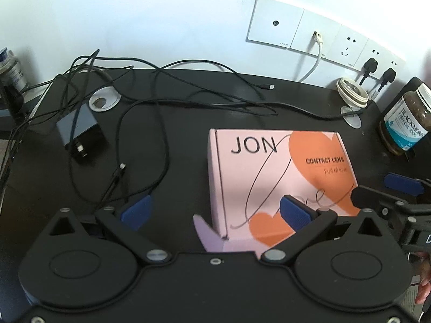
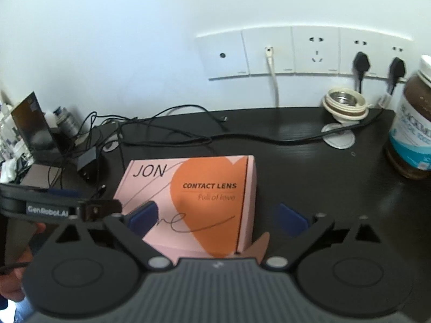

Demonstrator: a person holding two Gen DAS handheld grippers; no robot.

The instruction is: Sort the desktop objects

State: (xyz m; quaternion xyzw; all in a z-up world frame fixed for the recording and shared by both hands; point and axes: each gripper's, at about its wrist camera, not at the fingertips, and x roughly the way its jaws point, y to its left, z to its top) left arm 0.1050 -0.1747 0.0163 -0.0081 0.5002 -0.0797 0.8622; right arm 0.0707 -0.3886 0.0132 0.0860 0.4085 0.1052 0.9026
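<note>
A pink and orange contact lens box (image 1: pixel 269 167) (image 2: pixel 204 188) lies flat on the black desk (image 1: pixel 188 145), with a side flap sticking out at its near end. My left gripper (image 1: pixel 215 212) hovers open over the box's near left corner: its right pad (image 1: pixel 295 212) is above the lid, its left pad (image 1: pixel 137 211) above bare desk and cables. My right gripper (image 2: pixel 217 218) is open over the box's near right corner, one pad above the lid and one past the box's right edge. Neither gripper presses on the box. Each shows at the edge of the other's view.
Tangled black cables (image 1: pixel 150 123) and a grey charger (image 1: pixel 78 132) lie left of the box. A brown fish oil bottle (image 1: pixel 406 123) (image 2: pixel 412 134) stands at the right. A white ring lid (image 2: pixel 344 102) sits by the wall sockets (image 2: pixel 296 53). A hand (image 2: pixel 16 282) shows low left.
</note>
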